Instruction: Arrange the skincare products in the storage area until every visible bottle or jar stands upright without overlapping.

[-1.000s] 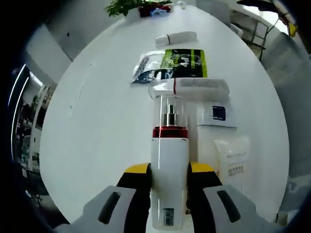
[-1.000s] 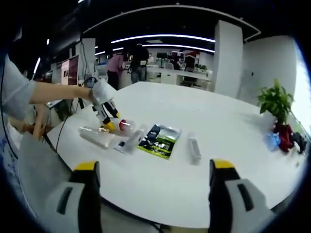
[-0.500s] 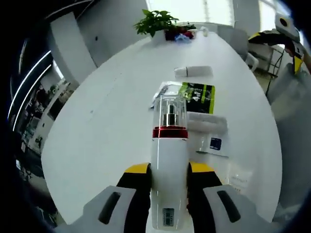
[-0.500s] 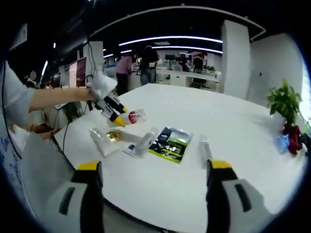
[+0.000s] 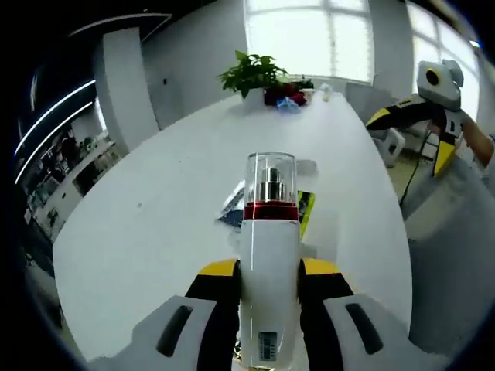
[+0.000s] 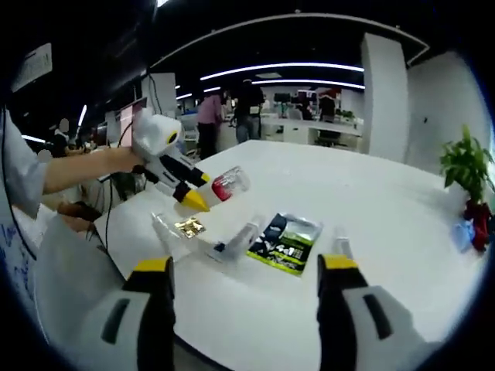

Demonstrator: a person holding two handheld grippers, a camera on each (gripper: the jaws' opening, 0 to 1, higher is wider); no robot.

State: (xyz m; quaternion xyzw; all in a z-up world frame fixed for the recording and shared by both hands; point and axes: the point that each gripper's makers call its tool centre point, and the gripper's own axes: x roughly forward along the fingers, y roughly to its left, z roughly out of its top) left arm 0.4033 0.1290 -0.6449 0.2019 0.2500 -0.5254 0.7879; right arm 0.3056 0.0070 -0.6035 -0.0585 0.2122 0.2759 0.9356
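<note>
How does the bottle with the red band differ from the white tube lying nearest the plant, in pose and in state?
The red-banded bottle is off the table, clamped in the left gripper; the white tube lies flat on the white table, touched by no gripper. The bottle has a clear cap and red collar; the tube looks plain white. Both are slim, mostly white containers.

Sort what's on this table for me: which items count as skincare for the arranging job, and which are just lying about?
For the job:
- pump bottle with red collar, held in the left gripper
- white tube lying flat
- clear-capped tube lying flat

Lying about:
- green and black sachet
- clear packet with gold label
- potted plant
- right gripper, empty
</note>
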